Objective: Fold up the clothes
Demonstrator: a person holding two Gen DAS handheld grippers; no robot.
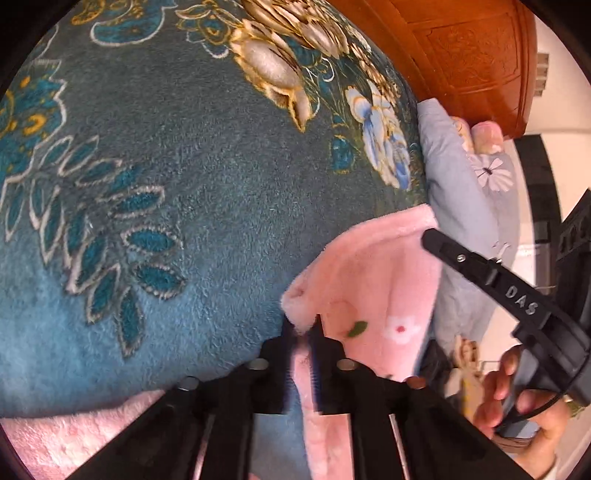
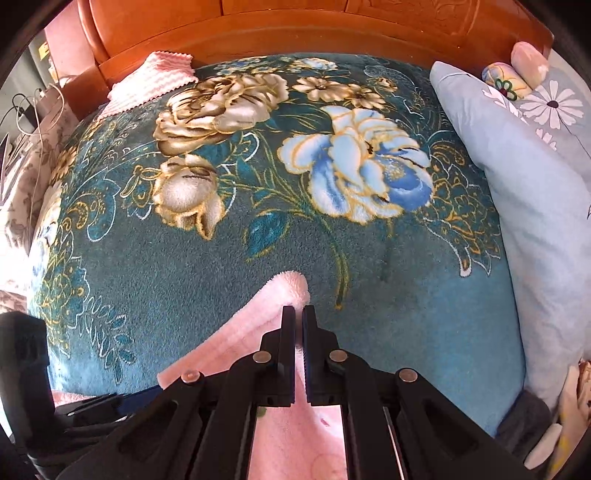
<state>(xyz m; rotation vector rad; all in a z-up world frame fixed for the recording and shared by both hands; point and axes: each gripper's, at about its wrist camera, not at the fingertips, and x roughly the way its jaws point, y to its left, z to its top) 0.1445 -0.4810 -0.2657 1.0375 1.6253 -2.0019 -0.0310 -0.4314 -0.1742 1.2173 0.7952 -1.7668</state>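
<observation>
My left gripper (image 1: 304, 332) is clamped on an edge of the pink fleece garment (image 1: 373, 291), jaws pinched tight w/ the fluffy hem bunched right at the tips. My right gripper (image 2: 298, 321) is closed too, w/ pink fleece running up between the fingers and a rounded corner of it poking out just past the tips. Looks like a firm pinch, tho the fabric hides the pads so I can't be 100% sure how deep the bite is. In the left wrist view I can see that right tool coming in from the right side, my hand (image 1: 517, 391) wrapped round its handle.

The garment sits on the teal floral blanket (image 2: 184, 258) spread over the bed, near the edge closest to me, well short of the wooden headboard (image 2: 295, 33). A pale blue pillow (image 2: 517, 221) lies along the right side, and a folded pink cloth (image 2: 151, 81) rests up by the headboard.

Judging from both pinches, I'm mid-fold: two edge pts held, ready to carry over. To do it well: keep both grips level w/ each other so the edge stays straight, lift just enough for the fleece to clear the blanket's nap, move both hands together, lay the edge down flat before letting go. Fleece is thick and springy, so it'll prob want pressing down after.
</observation>
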